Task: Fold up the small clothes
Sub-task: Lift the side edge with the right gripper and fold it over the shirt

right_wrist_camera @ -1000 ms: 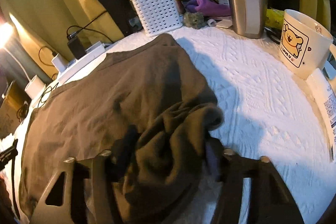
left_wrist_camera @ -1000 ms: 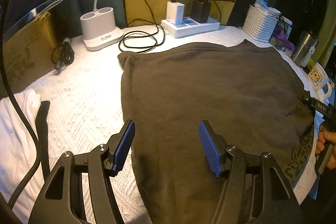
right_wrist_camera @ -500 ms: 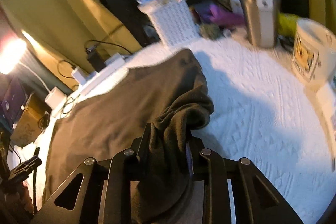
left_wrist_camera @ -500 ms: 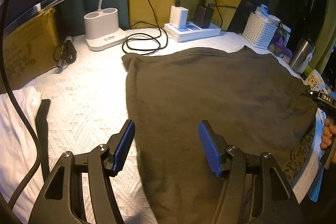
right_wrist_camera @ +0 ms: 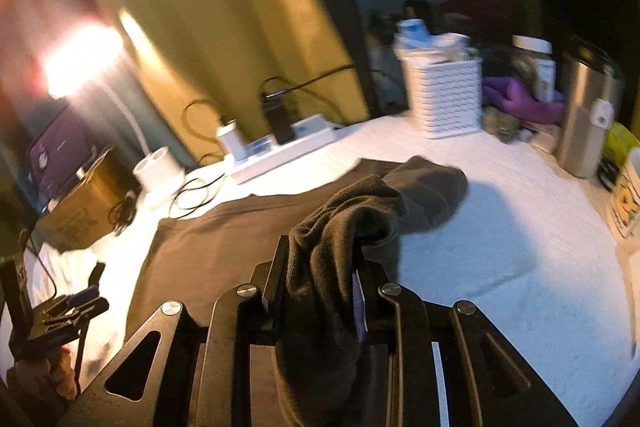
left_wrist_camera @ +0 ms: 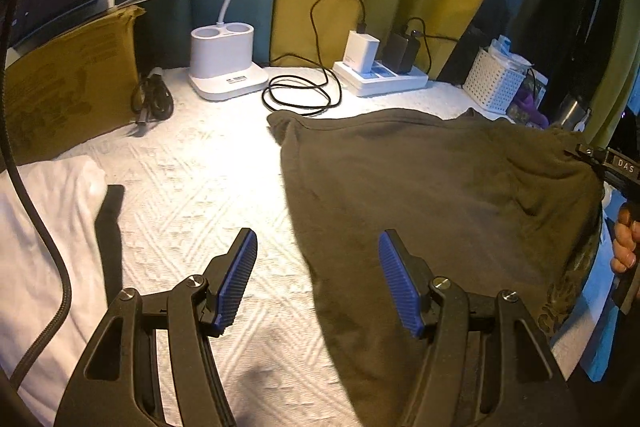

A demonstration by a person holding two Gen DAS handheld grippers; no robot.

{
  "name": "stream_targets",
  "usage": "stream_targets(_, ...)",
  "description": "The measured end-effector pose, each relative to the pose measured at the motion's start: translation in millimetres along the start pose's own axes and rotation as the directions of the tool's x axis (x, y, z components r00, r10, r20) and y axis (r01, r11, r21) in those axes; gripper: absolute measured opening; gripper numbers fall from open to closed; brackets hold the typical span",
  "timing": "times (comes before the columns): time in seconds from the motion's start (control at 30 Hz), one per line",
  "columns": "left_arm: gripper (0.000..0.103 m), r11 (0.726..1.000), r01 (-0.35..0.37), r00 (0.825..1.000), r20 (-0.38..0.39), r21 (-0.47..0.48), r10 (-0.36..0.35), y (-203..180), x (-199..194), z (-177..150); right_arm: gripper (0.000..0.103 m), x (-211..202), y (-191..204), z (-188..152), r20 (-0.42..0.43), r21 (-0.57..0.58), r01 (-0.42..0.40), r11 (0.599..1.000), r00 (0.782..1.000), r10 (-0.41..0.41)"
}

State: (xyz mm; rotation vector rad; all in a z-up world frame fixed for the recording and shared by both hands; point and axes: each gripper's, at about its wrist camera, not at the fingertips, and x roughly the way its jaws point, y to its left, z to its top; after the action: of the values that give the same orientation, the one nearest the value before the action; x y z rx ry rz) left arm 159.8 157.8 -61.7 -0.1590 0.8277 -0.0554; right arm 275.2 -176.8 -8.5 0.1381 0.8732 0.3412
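One dark olive garment (left_wrist_camera: 432,211) covers most of the white textured surface (left_wrist_camera: 192,187), spread nearly flat with its far edge just short of the white power strip (left_wrist_camera: 380,83). Its left edge runs down the surface between the left gripper's (left_wrist_camera: 318,283) blue pads, so one pad is over bare cloth covering and the other over the garment. Relative to the garment, a white folded cloth (left_wrist_camera: 36,227) lies well off to the left, a white lamp base (left_wrist_camera: 224,67) and a coiled black cable (left_wrist_camera: 300,95) sit beyond its far corner, and a white basket (right_wrist_camera: 444,99), a steel tumbler (right_wrist_camera: 588,119) and a mug (right_wrist_camera: 628,203) stand past its right side.

The right gripper (right_wrist_camera: 320,279) has its jaws closed tight on a bunched fold at the garment's right edge, lifted clear of the surface. The left gripper's jaws stand wide apart, holding nothing.

The step in hand looks like the first fold: the raised right edge is probably meant to travel across toward the left edge. The next move likely calls for the left gripper to pin or pinch the near left edge so the cloth does not drag while the fold is laid over.
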Motion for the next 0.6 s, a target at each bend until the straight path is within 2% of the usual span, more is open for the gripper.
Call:
stream_targets(0.23,0.063,1.000,0.017,1.000,0.006,-0.018,-0.017,13,-8,-7,0.026,16,46,-6,-0.038,-0.066,-0.042,0.997,0.998,0.040)
stream_targets(0.6,0.063,0.999,-0.003,1.000,0.030,-0.038,0.004,37,-24,-19,0.026,35,113,-33,-0.119,-0.156,-0.127,0.979,0.987,0.109)
